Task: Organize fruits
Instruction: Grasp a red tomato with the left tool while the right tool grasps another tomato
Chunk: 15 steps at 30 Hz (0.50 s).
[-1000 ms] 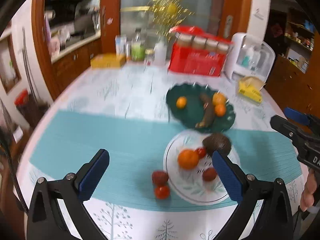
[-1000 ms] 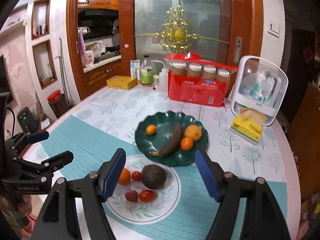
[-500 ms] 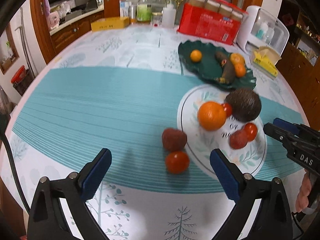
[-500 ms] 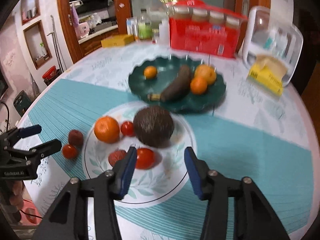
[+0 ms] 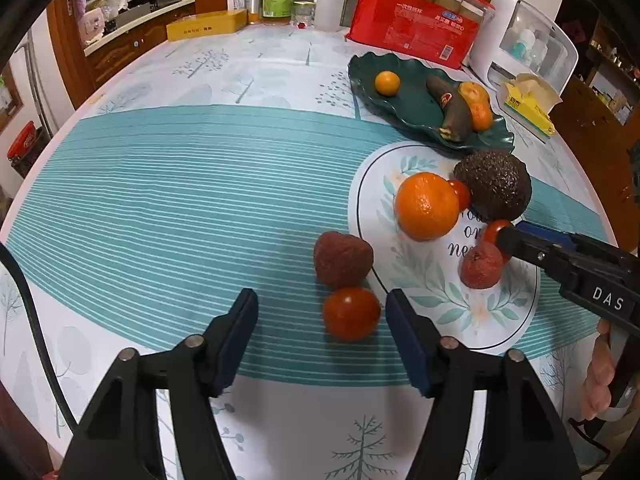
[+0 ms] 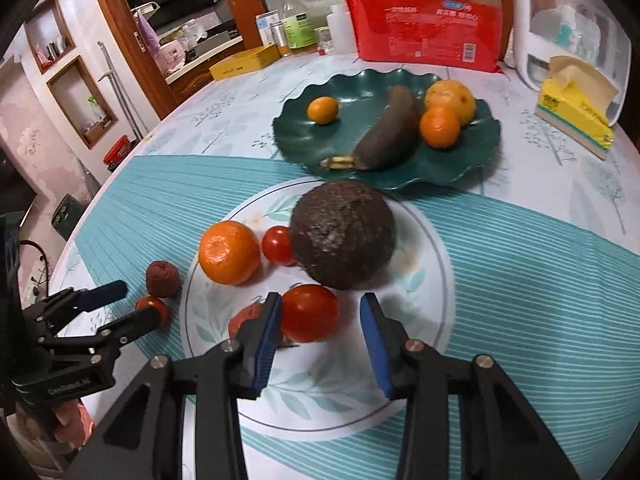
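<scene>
My left gripper [image 5: 320, 308] is low over the teal runner. Its jaws are closing around a red tomato [image 5: 351, 313] without pressing it; a gap shows on the left side. A dark red lychee [image 5: 341, 259] lies just beyond it. My right gripper [image 6: 320, 308] hovers over the white floral plate [image 6: 432, 280], jaws closing around another red tomato [image 6: 310, 312], which sits close to the left pad with a gap on the right. That plate also holds an orange [image 6: 229, 252], a small tomato [image 6: 277, 245], a dark rough round fruit [image 6: 343, 234] and a reddish lychee [image 6: 244, 318].
A green wavy plate [image 6: 300, 136] behind holds a dark banana [image 6: 386, 134], a small orange [image 6: 322, 110] and two more oranges. A red package [image 6: 424, 28], bottles, a yellow tissue box [image 6: 576, 112] and a white appliance line the table's far edge.
Both grippers have sunk toward the table and tilted downward. Their jaws have narrowed, the left around the tomato on the cloth, the right around the tomato on the plate.
</scene>
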Each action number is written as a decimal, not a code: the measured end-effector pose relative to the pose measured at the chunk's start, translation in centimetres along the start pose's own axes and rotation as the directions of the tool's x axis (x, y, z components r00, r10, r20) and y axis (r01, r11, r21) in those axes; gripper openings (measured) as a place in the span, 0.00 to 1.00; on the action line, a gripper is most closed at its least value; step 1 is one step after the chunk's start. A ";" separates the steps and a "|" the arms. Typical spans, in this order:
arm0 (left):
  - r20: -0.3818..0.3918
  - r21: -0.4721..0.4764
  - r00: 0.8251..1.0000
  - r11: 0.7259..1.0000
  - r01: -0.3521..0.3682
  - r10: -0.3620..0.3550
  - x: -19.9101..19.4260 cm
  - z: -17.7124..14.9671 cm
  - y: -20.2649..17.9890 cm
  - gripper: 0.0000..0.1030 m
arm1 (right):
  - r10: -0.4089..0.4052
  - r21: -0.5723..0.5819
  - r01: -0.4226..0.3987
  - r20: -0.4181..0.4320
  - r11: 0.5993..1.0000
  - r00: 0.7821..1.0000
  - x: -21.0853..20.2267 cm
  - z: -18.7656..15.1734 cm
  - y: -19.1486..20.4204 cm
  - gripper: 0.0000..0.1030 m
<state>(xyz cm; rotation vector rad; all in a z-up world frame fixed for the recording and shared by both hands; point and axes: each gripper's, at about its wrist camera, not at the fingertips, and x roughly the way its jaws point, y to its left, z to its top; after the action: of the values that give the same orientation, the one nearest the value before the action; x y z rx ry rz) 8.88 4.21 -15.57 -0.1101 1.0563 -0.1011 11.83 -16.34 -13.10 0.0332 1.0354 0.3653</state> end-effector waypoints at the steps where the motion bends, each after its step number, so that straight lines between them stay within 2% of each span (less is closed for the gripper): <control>1: -0.004 0.002 1.000 1.000 0.005 -0.005 0.1 0.0 -0.1 0.57 | 0.007 -0.003 -0.007 -0.003 1.000 1.000 0.1 0.0 0.2 0.38; 5: -0.014 0.009 1.000 1.000 0.013 -0.013 0.5 0.0 -0.4 0.50 | 0.035 -0.015 -0.035 -0.009 0.999 0.999 0.3 -0.2 0.6 0.31; 10: -0.015 0.014 1.000 1.000 0.022 -0.022 0.5 0.0 -0.5 0.41 | 0.037 -0.010 -0.037 -0.011 0.999 0.999 0.4 -0.3 0.8 0.31; 15: -0.020 0.026 0.999 0.999 0.040 -0.040 0.4 -0.2 -0.9 0.28 | 0.041 -0.009 -0.041 -0.014 0.999 0.999 0.5 -0.3 0.8 0.31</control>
<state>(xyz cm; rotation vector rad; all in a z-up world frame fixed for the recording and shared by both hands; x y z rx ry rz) 8.87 3.26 -15.85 -0.1064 1.0721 -0.1527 11.58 -15.48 -13.46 0.0440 1.0479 0.4076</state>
